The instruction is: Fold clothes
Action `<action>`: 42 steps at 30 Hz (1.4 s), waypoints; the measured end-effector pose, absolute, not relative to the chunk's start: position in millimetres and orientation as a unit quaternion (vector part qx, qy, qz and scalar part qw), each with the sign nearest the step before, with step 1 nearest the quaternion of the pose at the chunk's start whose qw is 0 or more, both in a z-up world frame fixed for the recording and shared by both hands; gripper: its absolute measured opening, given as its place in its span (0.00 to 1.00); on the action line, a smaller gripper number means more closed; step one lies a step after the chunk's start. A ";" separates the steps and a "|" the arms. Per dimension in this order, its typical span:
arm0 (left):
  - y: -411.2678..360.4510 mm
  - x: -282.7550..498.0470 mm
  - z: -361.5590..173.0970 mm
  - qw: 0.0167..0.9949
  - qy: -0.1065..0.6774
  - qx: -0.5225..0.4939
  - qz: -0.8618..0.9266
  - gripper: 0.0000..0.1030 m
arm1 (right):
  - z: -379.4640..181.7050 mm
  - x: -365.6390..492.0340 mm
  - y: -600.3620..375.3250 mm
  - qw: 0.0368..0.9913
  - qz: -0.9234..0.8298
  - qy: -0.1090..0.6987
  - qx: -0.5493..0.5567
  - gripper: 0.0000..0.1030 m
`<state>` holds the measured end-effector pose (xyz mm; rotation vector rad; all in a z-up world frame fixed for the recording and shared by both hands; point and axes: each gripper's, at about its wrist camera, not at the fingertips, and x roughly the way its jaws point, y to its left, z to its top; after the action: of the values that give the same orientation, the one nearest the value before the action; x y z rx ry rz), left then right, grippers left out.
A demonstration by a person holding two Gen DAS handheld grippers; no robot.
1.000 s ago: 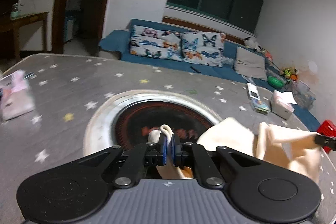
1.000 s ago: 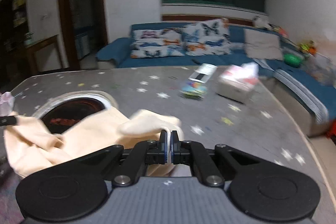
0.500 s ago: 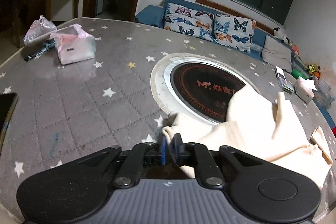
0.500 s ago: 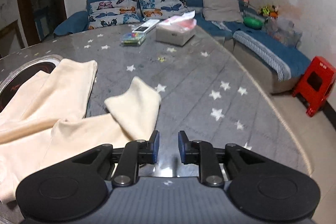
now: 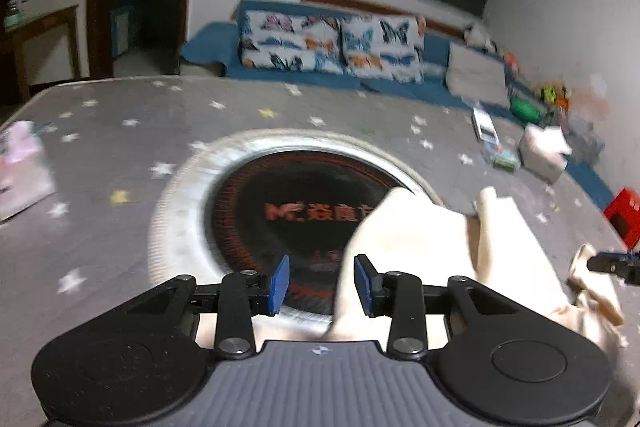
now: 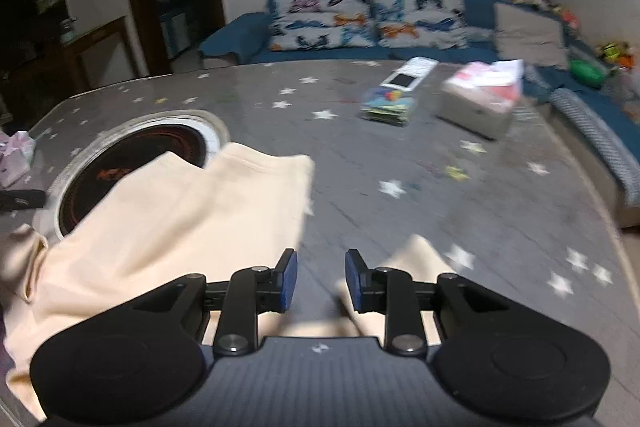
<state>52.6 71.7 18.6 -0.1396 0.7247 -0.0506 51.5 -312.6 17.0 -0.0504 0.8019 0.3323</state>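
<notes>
Cream garment point(image 6: 172, 223) on a grey, star-dotted table point(image 6: 460, 203)

At twelve o'clock, a blue sofa point(image 6: 240, 43) carries butterfly-print cushions point(image 6: 324, 23); the black cooktop point(image 5: 288, 211) shows orange lettering; gripper pads point(image 5: 280, 283) are blue.

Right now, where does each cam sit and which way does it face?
Left wrist: on the left tongs, open, looking along them across the grey star-print table at the round hob, cream garment to their right; right tongs tip at the far right edge.
Right wrist: on the right tongs, open, facing the table's far side, tissue box ahead, garment to their left.
Shared: garment, hob, table, tissue box, blue sofa.
</notes>
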 end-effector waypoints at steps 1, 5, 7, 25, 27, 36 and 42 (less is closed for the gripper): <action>65.1 64.7 13.3 0.930 0.362 -0.058 -0.029 0.39 | 15.6 58.8 -308.2 0.905 0.167 0.392 -0.020 0.28; 44.5 105.7 -7.6 0.923 0.384 -0.023 -0.036 0.42 | 6.2 92.6 -295.8 0.898 0.177 0.403 -0.008 0.30; 35.5 120.1 -16.3 0.923 0.384 -0.006 -0.036 0.42 | 1.0 106.6 -291.1 0.895 0.178 0.409 -0.005 0.30; 70.3 157.8 -10.9 0.938 0.347 0.000 0.023 0.12 | -23.6 167.4 -251.5 0.888 0.178 0.424 -0.027 0.31; 79.2 163.0 -14.4 0.934 0.355 -0.015 0.030 0.15 | -24.6 171.7 -248.3 0.888 0.178 0.423 -0.028 0.31; 69.4 179.0 -25.6 0.935 0.353 -0.008 -0.026 0.07 | -27.4 187.1 -232.3 0.890 0.180 0.418 -0.040 0.31; 35.9 136.7 -16.6 0.942 0.301 0.039 -0.143 0.05 | -28.0 188.3 -231.9 0.889 0.184 0.418 -0.046 0.31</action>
<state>136.7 35.9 -16.6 0.0803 0.6138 -0.2924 188.3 -231.9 -28.0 -0.0953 0.8684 0.3818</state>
